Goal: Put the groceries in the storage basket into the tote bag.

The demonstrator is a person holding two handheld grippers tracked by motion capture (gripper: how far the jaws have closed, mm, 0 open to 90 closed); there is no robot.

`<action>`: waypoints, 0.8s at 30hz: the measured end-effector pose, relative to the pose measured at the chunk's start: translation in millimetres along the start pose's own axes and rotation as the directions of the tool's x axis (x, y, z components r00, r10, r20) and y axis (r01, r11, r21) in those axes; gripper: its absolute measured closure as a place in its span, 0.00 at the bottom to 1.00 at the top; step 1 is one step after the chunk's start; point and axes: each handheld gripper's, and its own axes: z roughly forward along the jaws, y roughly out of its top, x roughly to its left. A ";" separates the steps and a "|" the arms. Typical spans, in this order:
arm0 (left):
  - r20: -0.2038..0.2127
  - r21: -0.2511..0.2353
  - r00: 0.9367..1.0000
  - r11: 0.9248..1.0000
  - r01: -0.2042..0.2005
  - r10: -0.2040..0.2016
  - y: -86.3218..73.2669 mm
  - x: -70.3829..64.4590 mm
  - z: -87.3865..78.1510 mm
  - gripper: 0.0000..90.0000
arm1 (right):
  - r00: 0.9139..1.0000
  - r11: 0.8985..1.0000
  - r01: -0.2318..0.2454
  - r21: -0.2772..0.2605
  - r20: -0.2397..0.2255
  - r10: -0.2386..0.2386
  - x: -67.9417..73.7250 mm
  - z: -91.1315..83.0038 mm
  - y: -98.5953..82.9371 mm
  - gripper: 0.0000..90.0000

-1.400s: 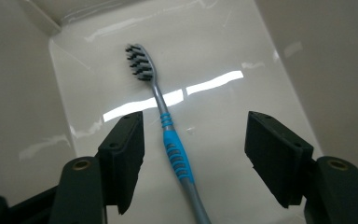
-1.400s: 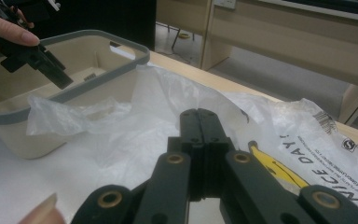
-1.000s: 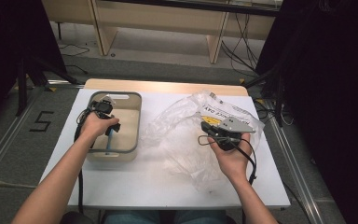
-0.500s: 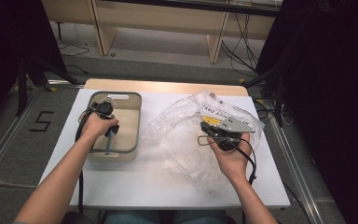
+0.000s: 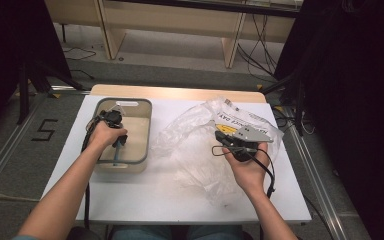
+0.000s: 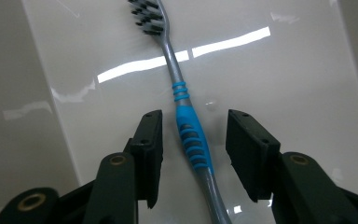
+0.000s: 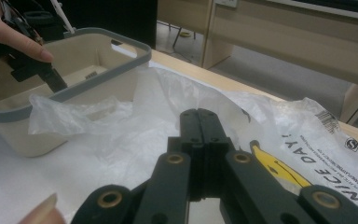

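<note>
The left gripper [image 6: 193, 154] has its jaws apart, and the blue grip of a toothbrush [image 6: 192, 140] lies between them, untouched.

A white table carrying a bin and a plastic bag

We see a white rectangular table [image 5: 145, 195] with a pale wooden strip along its far edge, and two things lying directly on it. A beige plastic bin with a grey rim [image 5: 145, 131] sits right under the left gripper [image 5: 114, 120], which dips into it from above. A crumpled clear plastic bag printed with black lettering and a yellow banana [image 5: 195, 150] spreads beneath and around the right gripper [image 5: 221, 136], reaching from that gripper toward the bin until its edge touches the bin's wall. Bare tabletop lies nearer to us than both grippers.
</note>
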 end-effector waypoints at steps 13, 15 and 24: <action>0.008 0.022 1.000 1.000 -0.007 0.007 1.1 -1.6 2.6 0.72 | 1.000 1.000 0.003 0.003 -0.002 -0.003 0.1 0.2 -0.1 1.00; 0.010 0.024 1.000 1.000 -0.005 0.004 1.3 -1.6 2.7 0.72 | 1.000 1.000 0.002 0.003 -0.002 -0.002 0.2 0.1 -0.1 1.00; 0.015 0.031 1.000 1.000 0.001 -0.002 2.2 -1.3 2.8 0.77 | 1.000 1.000 0.005 0.001 -0.002 -0.005 0.6 0.3 -0.2 1.00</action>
